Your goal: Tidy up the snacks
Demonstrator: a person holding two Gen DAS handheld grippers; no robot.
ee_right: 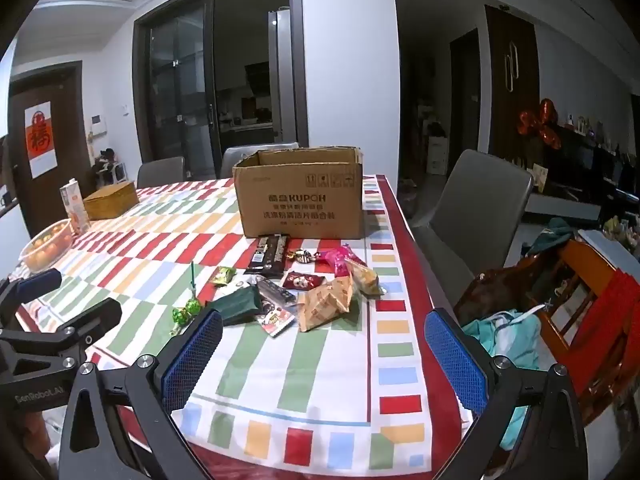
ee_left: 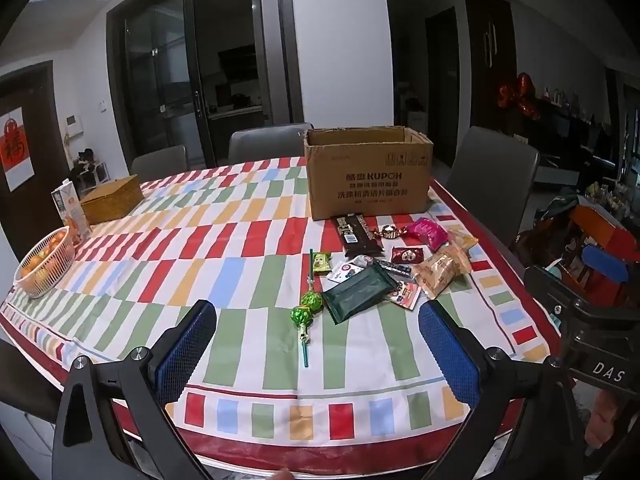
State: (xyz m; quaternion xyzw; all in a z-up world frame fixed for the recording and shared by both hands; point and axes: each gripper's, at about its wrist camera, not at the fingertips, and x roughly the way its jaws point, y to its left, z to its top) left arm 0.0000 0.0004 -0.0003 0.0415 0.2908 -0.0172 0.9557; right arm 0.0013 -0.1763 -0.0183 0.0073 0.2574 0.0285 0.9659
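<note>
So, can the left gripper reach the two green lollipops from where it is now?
Probably yes. The left gripper is open and empty, and the green lollipops lie just ahead on bare cloth, with nothing between.

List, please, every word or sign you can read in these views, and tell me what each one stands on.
"KUPOH": front of the cardboard box; the Chinese lines under it are too blurred.
"DAS": right gripper body.
"SenRobot.AI", faint: left gripper body.
"福": red poster on the door.
Snack wrappers: too small to read.

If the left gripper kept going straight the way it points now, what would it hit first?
Probably the two green lollipops on the tablecloth, ahead between its open jaws; the dark green packet lies just right. Depth is uncertain.
</note>
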